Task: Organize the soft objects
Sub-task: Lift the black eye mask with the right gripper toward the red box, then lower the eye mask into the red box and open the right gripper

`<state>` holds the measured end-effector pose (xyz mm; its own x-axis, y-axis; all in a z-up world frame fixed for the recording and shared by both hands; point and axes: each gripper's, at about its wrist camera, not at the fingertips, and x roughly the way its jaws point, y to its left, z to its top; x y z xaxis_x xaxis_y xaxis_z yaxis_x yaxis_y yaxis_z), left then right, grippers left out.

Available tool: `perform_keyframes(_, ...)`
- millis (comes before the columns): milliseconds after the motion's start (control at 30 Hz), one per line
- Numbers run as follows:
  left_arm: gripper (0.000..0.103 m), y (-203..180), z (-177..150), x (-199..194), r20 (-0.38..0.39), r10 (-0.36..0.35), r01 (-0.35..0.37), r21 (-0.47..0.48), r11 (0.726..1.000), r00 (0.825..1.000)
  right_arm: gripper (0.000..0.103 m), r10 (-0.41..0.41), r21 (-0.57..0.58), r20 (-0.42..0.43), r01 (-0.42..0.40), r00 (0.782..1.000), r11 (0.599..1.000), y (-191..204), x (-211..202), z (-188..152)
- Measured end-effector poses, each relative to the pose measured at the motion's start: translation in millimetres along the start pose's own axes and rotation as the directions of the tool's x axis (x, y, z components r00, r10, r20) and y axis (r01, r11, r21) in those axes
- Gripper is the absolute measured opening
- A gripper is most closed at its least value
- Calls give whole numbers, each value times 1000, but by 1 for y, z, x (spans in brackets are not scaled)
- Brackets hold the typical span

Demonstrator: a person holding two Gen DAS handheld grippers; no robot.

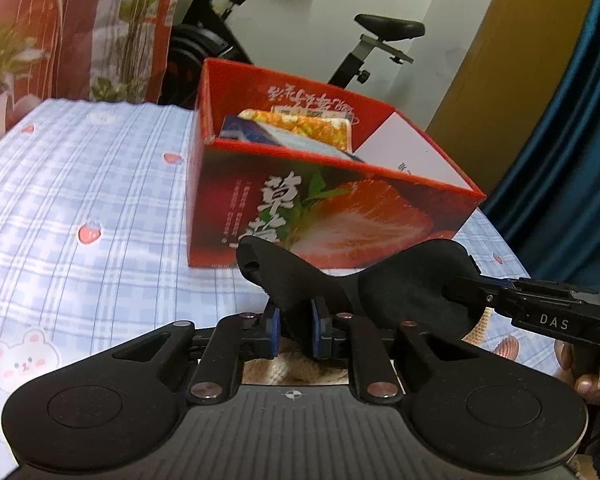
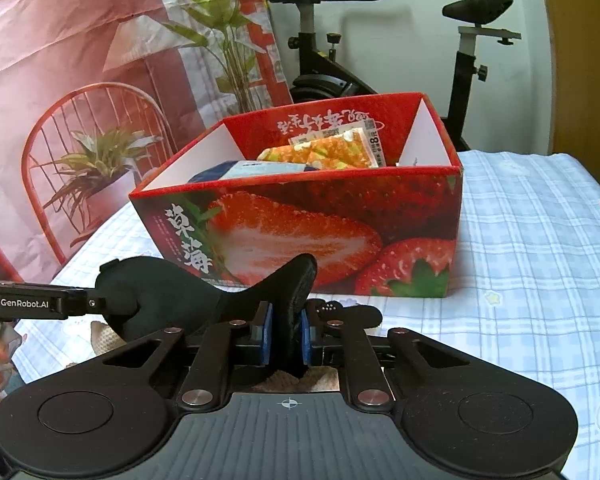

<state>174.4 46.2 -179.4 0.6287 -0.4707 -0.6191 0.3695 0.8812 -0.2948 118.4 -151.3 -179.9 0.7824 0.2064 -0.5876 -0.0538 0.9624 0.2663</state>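
1. Surface: blue plaid bedsheet with strawberry print
2. Room: exercise bike, printed backdrop
3. Red strawberry box, packets inside
4. Black eye mask: left gripper and right gripper each clamp an end, just before box

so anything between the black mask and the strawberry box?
Nothing visible. Both tongs, left and right, pinch the black eye mask just short of the open strawberry box; only its near wall must be cleared.

Left gripper: matte black body, blue finger pads, silver rivets, white crosshair mark (opposite unit lettered "DAS"). Right gripper identical.
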Motion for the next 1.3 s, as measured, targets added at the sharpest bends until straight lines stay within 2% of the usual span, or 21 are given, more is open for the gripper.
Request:
perform_keyframes(133, 16, -6, 1, -6, 24, 8, -9, 33, 999, 1000, 12, 5, -39, 25, -4, 1000, 999, 7, -6, 5)
perform_keyframes(533, 16, -9, 1, -20, 64, 19, -22, 43, 999, 998, 12, 16, -72, 71, -11, 997, 997, 17, -20, 13)
perform_keyframes(767, 16, -13, 9, -36, 115, 12, -19, 63, 998, 993, 12, 20, -95, 109, -10, 994, 995, 23, -31, 22)
perform_keyframes(1067, 16, -29, 33, -58, 208, -3, -22, 116, 993, 978, 12, 44, -147, 187, -16, 981, 989, 32, -51, 53)
perform_keyframes(1300, 15, -34, 63, -56, 279, 8, -50, 141, 989, 960, 12, 56, -170, 233, -16, 971, 985, 33, -51, 91)
